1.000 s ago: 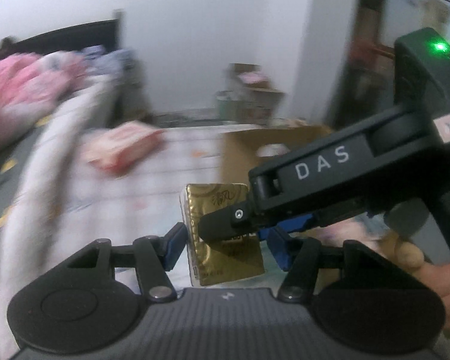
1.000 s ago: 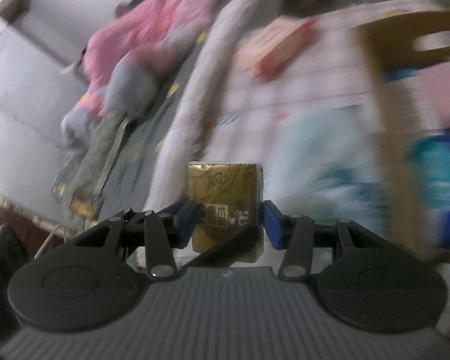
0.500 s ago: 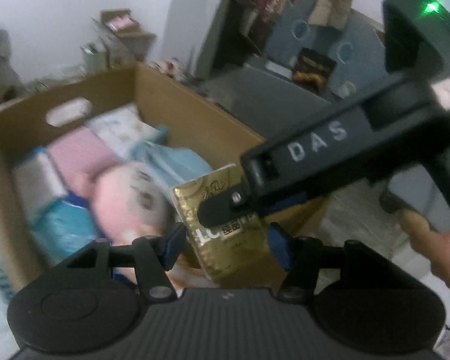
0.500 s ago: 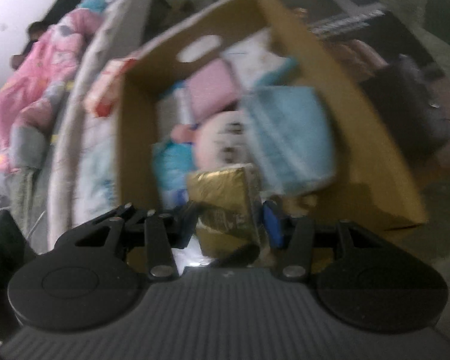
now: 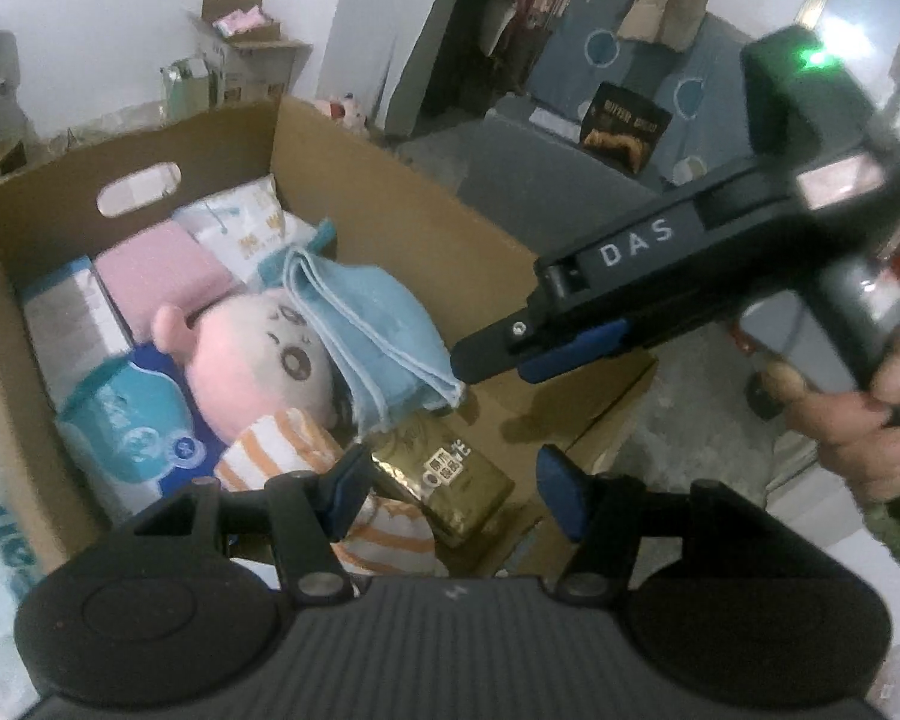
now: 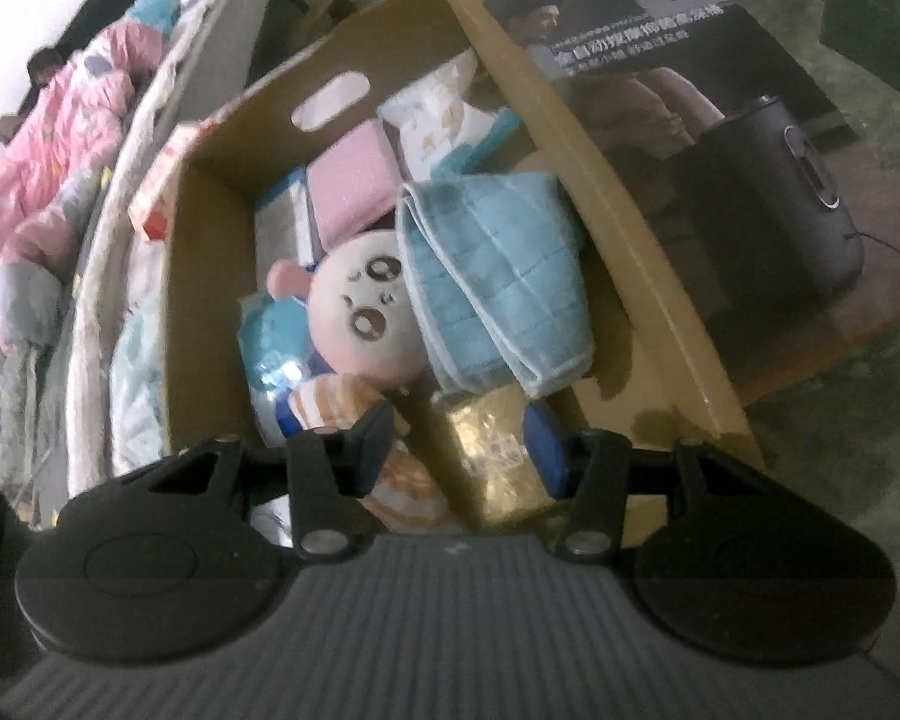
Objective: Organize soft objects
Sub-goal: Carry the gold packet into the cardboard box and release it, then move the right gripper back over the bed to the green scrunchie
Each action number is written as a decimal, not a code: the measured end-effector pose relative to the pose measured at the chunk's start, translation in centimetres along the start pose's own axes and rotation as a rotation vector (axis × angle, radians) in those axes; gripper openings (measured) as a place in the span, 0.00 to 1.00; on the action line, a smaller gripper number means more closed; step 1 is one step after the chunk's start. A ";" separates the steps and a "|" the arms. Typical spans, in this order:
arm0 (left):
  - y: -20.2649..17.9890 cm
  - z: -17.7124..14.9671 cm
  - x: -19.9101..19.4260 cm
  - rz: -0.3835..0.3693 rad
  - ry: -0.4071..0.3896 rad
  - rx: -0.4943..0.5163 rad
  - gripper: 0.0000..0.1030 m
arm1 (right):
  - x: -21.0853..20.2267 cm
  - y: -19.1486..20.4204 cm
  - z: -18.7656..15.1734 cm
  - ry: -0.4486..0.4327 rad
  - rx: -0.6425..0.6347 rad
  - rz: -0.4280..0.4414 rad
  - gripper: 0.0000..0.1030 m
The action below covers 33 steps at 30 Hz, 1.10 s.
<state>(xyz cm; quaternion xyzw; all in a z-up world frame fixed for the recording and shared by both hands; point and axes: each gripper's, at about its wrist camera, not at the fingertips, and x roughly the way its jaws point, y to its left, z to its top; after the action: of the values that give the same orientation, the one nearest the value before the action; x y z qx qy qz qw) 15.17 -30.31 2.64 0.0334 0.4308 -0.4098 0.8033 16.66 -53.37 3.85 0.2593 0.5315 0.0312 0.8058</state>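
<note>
Left wrist only: right gripper [image 5: 498, 363] w/ green LED.

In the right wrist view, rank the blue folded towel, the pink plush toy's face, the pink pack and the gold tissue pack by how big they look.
1. blue folded towel
2. pink plush toy's face
3. pink pack and gold tissue pack: they look alike. The gold one is nearer the camera and partly hidden by the hand-held gripper, so no ranking.

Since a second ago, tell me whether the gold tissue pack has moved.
Yes. The gold tissue pack left both grippers' fingers and now lies down inside the cardboard box, beside the striped plush. It was previously clamped above the bed.
</note>
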 end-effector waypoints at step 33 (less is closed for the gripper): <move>15.5 -25.0 -23.1 0.664 -0.119 -0.387 0.91 | 16.4 35.3 -16.4 0.312 -0.561 0.462 0.61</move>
<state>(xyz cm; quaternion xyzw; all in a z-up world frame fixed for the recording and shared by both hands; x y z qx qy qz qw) 2.38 4.63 -1.06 -0.0049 0.4183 -0.0399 0.9074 17.46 -11.22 1.08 0.1340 0.5459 0.3950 0.7267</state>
